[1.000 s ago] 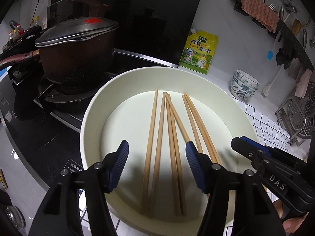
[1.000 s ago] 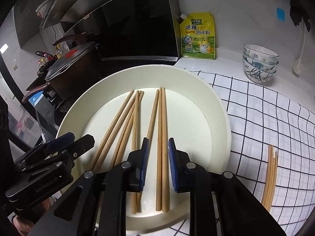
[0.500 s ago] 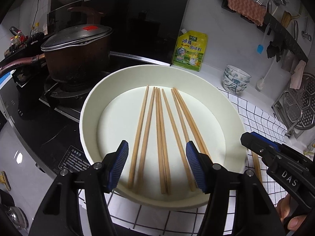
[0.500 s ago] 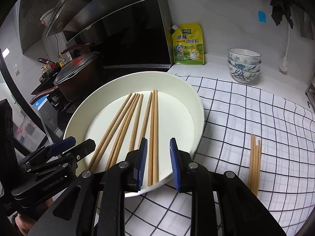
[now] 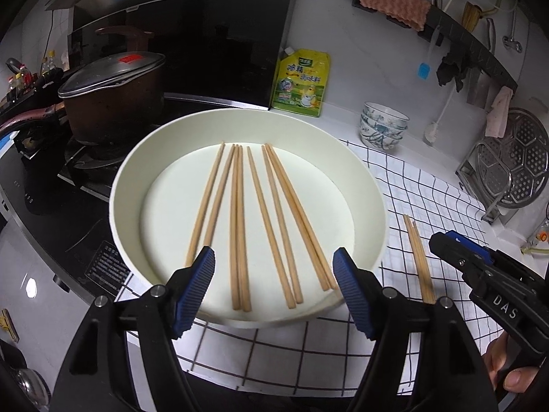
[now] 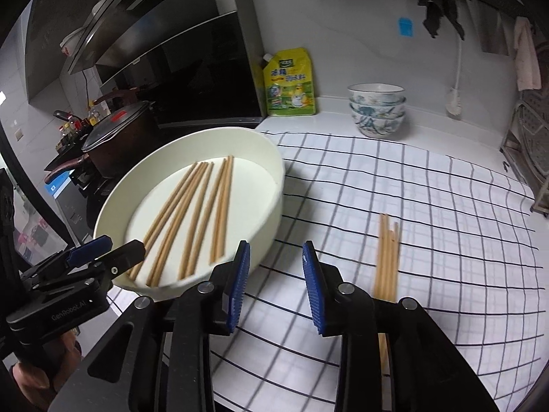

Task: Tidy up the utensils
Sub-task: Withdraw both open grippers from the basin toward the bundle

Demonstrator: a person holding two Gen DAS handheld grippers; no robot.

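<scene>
the chopsticks (image 5: 240, 226) looked like bare wood, the basin (image 5: 127, 178) smooth matt cream, the pot lid (image 5: 109, 75) dull metal.

Chopsticks (image 5: 240, 223) in basin (image 5: 123, 185); bundle (image 6: 387, 254) right.

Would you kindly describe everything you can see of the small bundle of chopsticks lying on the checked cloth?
The bundle of chopsticks is a handful of thin, pale wooden sticks, bare and unpainted by the look of them. They lie flat and side by side on the white checked cloth, apart from the round white dish that holds the other chopsticks. Their far ends are uneven, some reaching further than others. Their near ends are hidden behind the right tongs. Nothing grips them; only the cloth touches them.
</scene>
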